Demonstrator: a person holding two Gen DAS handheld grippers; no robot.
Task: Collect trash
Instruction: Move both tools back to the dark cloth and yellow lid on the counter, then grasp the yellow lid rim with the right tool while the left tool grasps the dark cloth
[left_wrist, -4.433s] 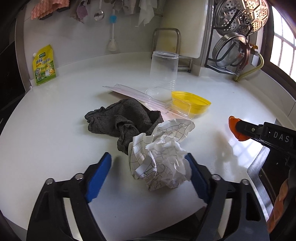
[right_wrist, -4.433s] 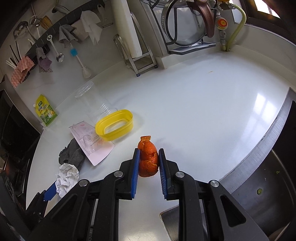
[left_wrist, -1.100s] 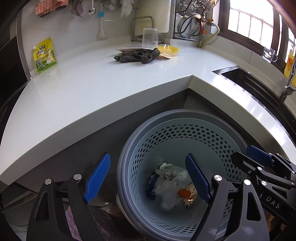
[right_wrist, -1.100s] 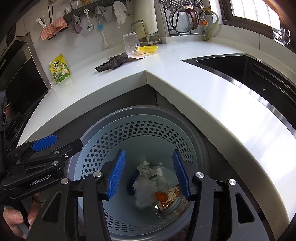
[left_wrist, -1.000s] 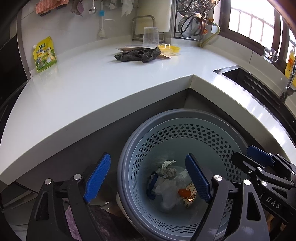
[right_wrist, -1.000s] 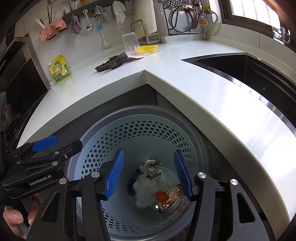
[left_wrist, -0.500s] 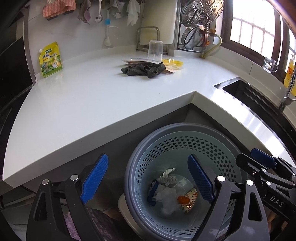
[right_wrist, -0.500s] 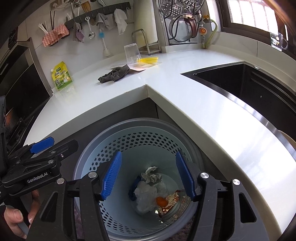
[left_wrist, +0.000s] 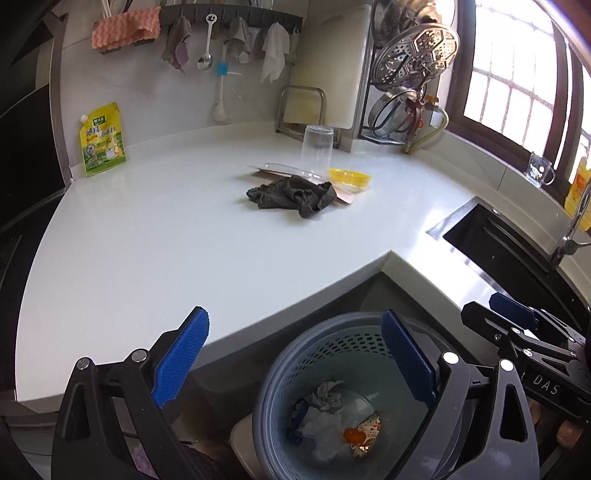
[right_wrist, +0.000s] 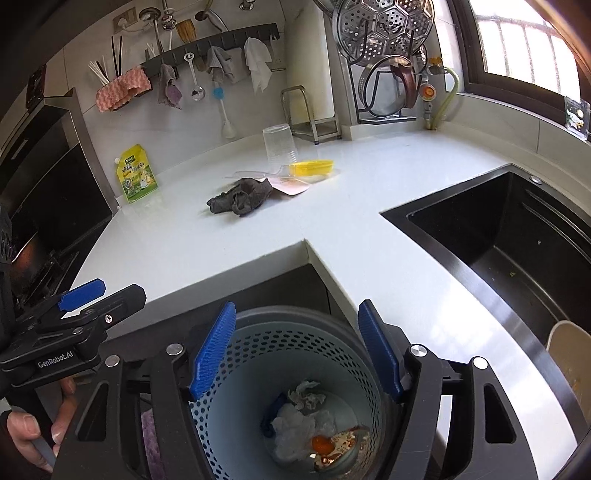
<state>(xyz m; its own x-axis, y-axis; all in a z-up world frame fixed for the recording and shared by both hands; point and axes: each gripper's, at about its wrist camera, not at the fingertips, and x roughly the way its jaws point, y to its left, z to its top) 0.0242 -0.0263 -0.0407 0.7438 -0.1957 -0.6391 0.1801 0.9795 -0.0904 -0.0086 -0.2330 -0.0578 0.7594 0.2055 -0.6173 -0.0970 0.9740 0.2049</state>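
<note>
Two grippers, left gripper (left_wrist: 291, 363) and right gripper (right_wrist: 295, 350), hung spread and empty over the perforated grey-blue plastic bin (right_wrist: 258, 350); crumpled white paper (right_wrist: 295, 424) and orange peel (right_wrist: 322, 445) lay inside, while the flat clear plastic wrapper (left_wrist: 284, 170) on the white countertop (left_wrist: 147, 240) probably remained to collect.

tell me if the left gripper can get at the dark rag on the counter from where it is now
Probably yes. The left gripper is open and empty, and bare counter lies between it and the dark rag; only the plastic packaging sits behind it.

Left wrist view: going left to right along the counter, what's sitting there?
Yellow pouch → dark rag → clear cup → yellow lid → sink. Both the left gripper and right gripper are open over the bin.
</note>
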